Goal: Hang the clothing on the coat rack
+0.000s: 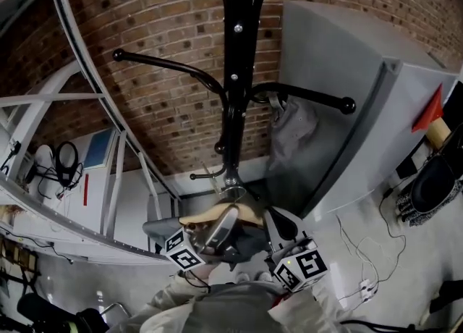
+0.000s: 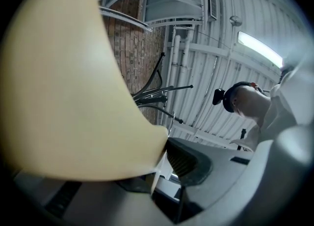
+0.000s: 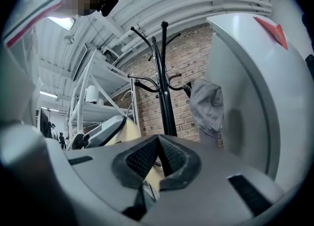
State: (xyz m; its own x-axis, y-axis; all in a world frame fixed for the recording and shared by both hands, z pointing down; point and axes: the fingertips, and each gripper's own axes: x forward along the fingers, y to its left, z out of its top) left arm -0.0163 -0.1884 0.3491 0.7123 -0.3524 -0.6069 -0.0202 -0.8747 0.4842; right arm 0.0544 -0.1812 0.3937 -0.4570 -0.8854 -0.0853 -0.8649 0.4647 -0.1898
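A black coat rack stands against the brick wall, also seen as the coat rack in the right gripper view. A grey garment hangs from its right arm, and that garment drapes beside the pole. A pale wooden hanger with a metal hook sits low, right in front of the pole's base. My left gripper is shut on the hanger, which fills its view and hides one jaw. Just right of it, my right gripper has its pads pressed together, and the hanger shows beside them.
A tall grey cabinet stands close on the rack's right. White metal shelving runs along the left. Cables lie on the floor at the right, near a dark object.
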